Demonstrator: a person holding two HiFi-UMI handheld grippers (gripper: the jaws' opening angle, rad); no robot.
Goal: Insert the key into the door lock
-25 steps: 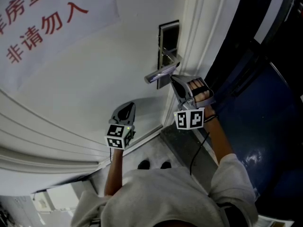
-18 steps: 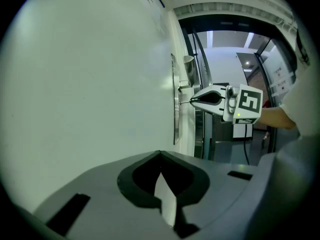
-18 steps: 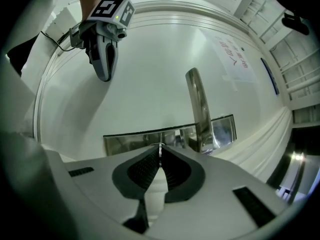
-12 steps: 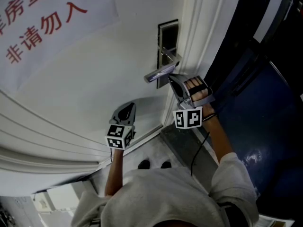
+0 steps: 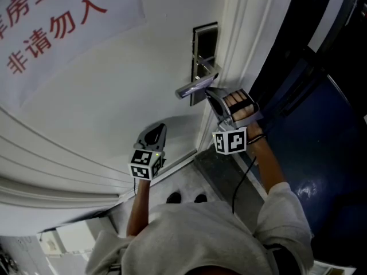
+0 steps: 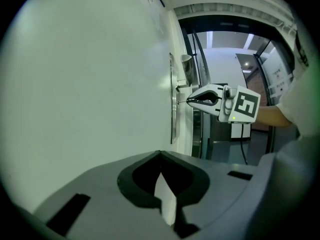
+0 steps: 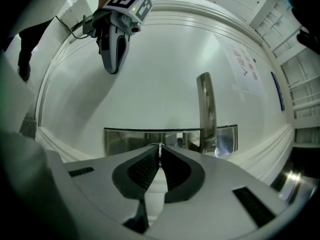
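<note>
- Key (image 7: 160,148) is showing only as a thin bright sliver, seen edge-on, between the tips of the right gripper (image 5: 211,95). Its 2 jaws are pressing together on it.
- Right gripper is pointing at the door lock (image 5: 205,47), with its tip just under the lever handle (image 5: 194,88) and very near the lower part of the metal plate. Whether the blade is already touching the plate, I cannot tell.
- Left gripper (image 5: 153,132) is waiting lower and to the left in the head view, well apart from the lock and close to the bare door. Its jaws are lying together with nothing between them.
- For doing this step well, I am judging that the blade should be lining up with the slot before any push. The roll of the wrist is mattering most, because a flat key is entering in 1 orientation only.
- Keyhole is not showing in any view, so the push should be going gently and straight, without bending the thin blade.
- Handle is standing close above the gripper, so a knock against it is possible.
- Door (image 5: 114,96) is white and smooth and is carrying a paper sign (image 5: 51,27) with red characters. White door frame (image 5: 235,33) is running beside the lock, and grey floor (image 5: 215,173) is showing below.
</note>
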